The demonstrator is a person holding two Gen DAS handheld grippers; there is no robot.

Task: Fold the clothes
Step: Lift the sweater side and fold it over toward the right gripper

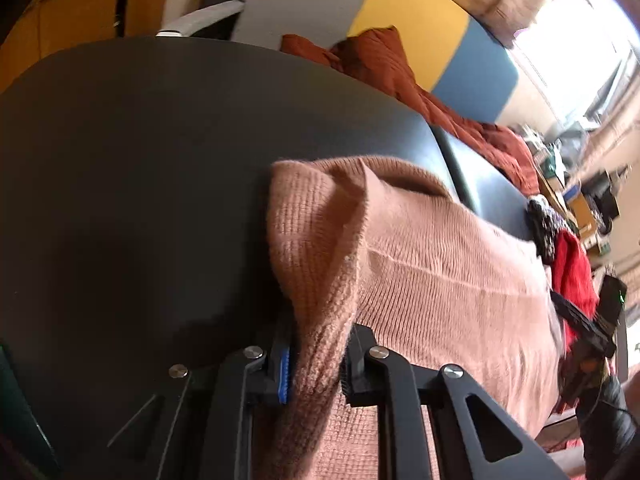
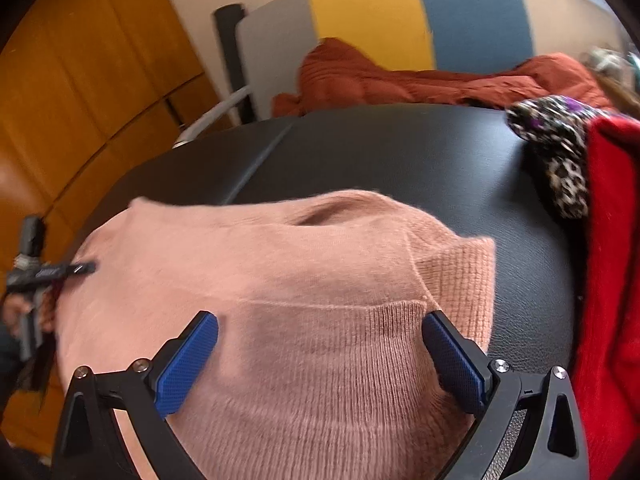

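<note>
Pink sweater [image 1: 420,264] lies spread on the black table [image 1: 140,180]; the left gripper [image 1: 316,364] pinches a raised fold at the sweater's edge, fabric bunched between its pads and draping over them. The right gripper [image 2: 320,360] hangs over the sweater's ribbed hem with its fingers [image 2: 188,360] spread wide, knit showing flat between them, hem corner just past the right finger. A red garment [image 2: 612,280] and a leopard-print piece [image 2: 560,148] sit at the table's right edge, apart from the sweater; rust-coloured cloth [image 2: 400,80] lies behind the table.
</note>
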